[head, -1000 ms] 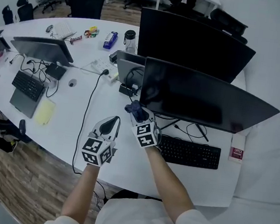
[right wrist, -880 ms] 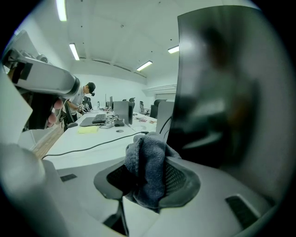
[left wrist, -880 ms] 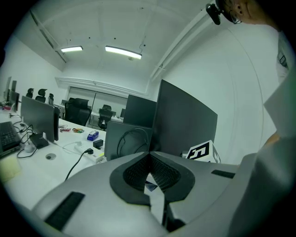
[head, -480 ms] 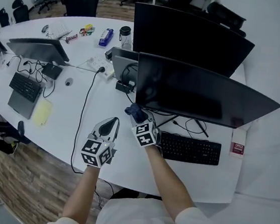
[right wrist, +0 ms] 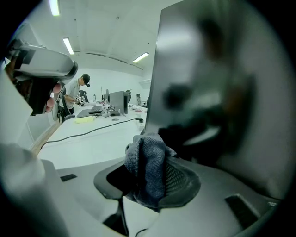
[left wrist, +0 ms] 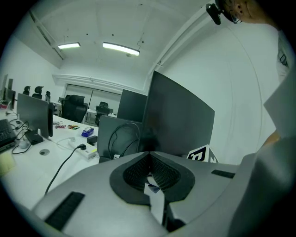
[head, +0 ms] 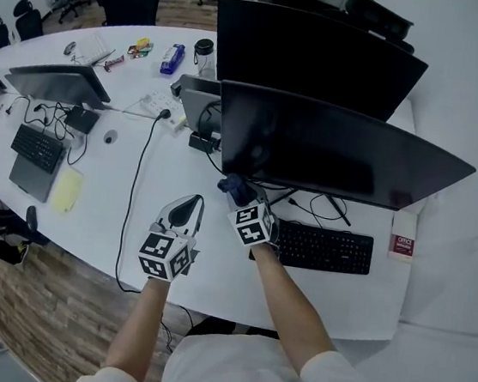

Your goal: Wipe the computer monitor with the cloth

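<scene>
White office worktop (head: 116,205). Fingers of the right gripper (right wrist: 149,180) pinch the bunched cloth (right wrist: 147,166), held at the lower left corner of the monitor (head: 338,155) for wiping, seemingly just short of contact. Fingers of the left gripper (head: 189,206) are pressed together, empty, parked aside.

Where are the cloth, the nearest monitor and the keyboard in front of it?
cloth (right wrist: 147,166), right gripper view, middle of the bunched fabric.
nearest monitor (head: 339,151), head view, centre of its dark screen.
keyboard (head: 323,248), head view, middle of its keys.
</scene>
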A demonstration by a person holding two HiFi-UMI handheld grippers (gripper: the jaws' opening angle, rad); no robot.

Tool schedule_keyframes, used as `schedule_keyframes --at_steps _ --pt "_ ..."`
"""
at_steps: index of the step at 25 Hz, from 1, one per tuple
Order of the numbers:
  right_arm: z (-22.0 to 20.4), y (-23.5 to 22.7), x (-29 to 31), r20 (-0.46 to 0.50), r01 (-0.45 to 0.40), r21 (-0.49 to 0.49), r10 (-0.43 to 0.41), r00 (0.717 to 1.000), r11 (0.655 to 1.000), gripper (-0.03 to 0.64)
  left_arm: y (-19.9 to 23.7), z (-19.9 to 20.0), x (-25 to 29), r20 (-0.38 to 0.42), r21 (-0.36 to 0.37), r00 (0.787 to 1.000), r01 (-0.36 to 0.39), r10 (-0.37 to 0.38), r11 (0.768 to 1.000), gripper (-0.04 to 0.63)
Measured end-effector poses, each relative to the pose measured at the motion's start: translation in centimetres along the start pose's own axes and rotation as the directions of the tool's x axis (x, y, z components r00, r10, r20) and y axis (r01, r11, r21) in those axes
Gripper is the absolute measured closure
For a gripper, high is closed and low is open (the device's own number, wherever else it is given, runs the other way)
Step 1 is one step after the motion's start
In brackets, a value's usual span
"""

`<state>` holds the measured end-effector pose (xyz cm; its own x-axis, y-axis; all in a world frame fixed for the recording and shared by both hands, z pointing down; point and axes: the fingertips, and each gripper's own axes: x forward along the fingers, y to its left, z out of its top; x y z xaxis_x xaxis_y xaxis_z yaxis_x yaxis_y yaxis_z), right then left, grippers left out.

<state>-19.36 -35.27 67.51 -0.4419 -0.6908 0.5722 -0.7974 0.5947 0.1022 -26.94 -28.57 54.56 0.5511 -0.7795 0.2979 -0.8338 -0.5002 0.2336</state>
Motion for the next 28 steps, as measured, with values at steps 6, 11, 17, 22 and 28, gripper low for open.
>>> schedule_keyframes --at_steps 6,11,17,22,28 --pt "-1.4 -2.5 -1.9 -0.009 0.035 0.007 -0.035 0.999 0.999 0.451 -2.2 -0.7 1.0 -0.012 -0.004 1.000 0.022 -0.022 1.000 0.589" --pt "-3.3 -5.3 -4.1 -0.027 0.066 0.018 -0.065 0.998 0.998 0.451 -5.1 -0.6 2.5 -0.013 -0.002 0.999 0.046 -0.046 0.999 0.589" --pt "-5.4 -8.6 -6.6 -0.033 0.095 0.032 -0.094 0.995 0.995 0.451 -8.7 -0.6 4.4 -0.019 0.008 0.997 0.075 -0.074 0.997 0.589" --pt "-6.9 -10.8 -8.3 -0.043 0.112 0.038 -0.111 0.993 0.993 0.451 -11.4 -0.9 5.6 -0.026 0.015 0.994 0.106 -0.105 0.994 0.589" --pt "-8.9 -13.6 -10.6 -0.057 0.139 0.040 -0.137 0.989 0.989 0.451 -14.4 -1.2 7.0 -0.035 0.023 0.991 0.131 -0.130 0.991 0.589"
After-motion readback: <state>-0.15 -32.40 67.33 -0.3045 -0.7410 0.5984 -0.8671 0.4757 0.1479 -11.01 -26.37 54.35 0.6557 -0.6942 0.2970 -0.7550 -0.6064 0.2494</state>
